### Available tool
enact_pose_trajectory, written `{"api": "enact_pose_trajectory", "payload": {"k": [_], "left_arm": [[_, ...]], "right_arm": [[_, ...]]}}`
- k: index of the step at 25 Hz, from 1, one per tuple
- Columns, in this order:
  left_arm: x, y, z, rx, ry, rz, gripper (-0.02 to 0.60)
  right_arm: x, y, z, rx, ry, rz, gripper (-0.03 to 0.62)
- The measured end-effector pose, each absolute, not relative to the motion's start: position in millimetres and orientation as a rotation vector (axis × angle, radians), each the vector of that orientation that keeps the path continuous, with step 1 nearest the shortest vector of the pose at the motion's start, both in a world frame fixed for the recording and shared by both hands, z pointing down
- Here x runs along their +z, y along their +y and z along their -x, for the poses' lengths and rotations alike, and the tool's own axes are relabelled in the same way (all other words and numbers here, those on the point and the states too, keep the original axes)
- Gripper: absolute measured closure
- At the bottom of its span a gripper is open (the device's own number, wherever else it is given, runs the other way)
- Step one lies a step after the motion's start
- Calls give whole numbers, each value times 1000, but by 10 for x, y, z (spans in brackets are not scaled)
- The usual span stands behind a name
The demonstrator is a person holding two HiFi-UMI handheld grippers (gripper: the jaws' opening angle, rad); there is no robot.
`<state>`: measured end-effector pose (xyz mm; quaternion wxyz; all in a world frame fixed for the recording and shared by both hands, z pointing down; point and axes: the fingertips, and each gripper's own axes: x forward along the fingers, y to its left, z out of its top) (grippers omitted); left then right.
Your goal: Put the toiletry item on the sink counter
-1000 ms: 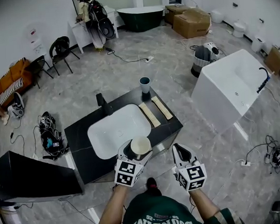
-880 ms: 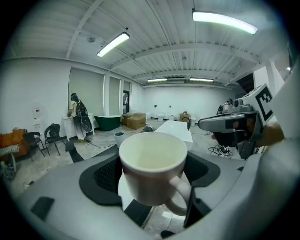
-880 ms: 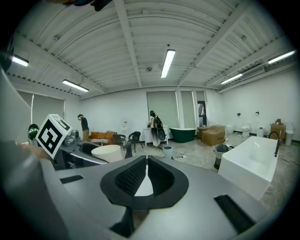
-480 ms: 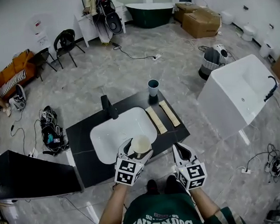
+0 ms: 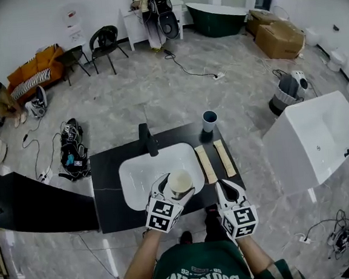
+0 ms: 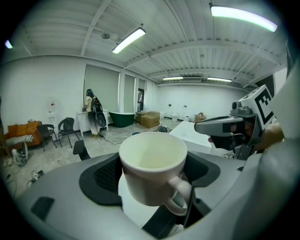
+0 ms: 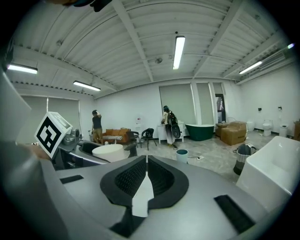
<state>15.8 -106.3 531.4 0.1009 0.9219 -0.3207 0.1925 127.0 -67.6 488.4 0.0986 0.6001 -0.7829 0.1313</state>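
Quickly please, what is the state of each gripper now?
Left gripper: closed on the mug.
Right gripper: closed, holding nothing.

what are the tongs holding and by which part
The left tongs hold a cream mug by its body, one jaw on each side of the wall, with the handle free and facing the camera. The right tongs are shut on nothing.
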Motion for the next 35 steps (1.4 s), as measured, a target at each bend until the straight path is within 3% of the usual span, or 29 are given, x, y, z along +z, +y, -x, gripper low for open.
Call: {"api": "enact_pose_trajectory", "payload": {"k": [14, 35], "left_arm": [[5253, -2189, -460, 551, -1314, -2505, 167], [5288, -2617, -634, 549, -1459, -2378, 167]], "right_arm": [[4915, -2155, -1462, 360, -2564, -1347, 551], [4960, -2662, -1602, 358, -2638, -1193, 551]]}}
